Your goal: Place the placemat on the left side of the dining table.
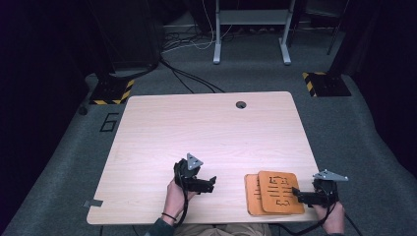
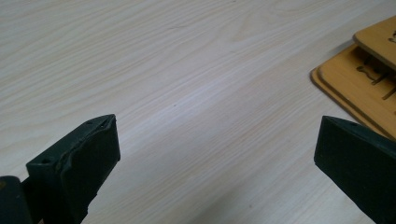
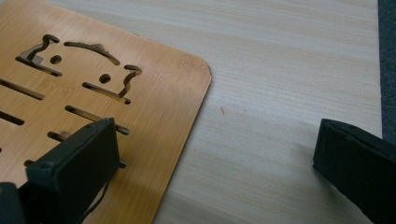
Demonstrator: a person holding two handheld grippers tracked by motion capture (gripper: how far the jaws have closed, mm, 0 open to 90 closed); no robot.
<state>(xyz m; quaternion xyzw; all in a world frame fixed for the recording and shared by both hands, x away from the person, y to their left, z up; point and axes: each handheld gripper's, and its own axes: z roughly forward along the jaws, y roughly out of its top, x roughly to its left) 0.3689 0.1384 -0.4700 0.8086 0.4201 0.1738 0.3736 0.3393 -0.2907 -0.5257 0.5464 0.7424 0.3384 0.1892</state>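
The right hand-held gripper [image 1: 296, 193] sat at the near right corner of the pale wooden surface [image 1: 206, 132], its jaws spread wide and holding nothing. In the right gripper view one jaw hung over the top wooden board [image 3: 93, 93] while the other stood out over bare surface beyond the board's rounded edge (whether the nearer jaw touched the wood could not be told). That board, orange-brown and cut through with slots and small curved figures, lay just ahead of this gripper's jaws in the high view [image 1: 279, 191], stacked askew on a second board [image 1: 251, 194] of the same colour whose edge stuck out on the side away from the right gripper.

The left hand-held gripper [image 1: 212, 183] was held well apart from the boards, with its jaws pointing toward them. Its jaws were also wide open and empty, with only bare wood grain between them in the left gripper view. From that view the stacked boards appeared ahead and off to one side, the lower one [image 2: 345, 79] peeking out beneath the upper one [image 2: 380, 39].
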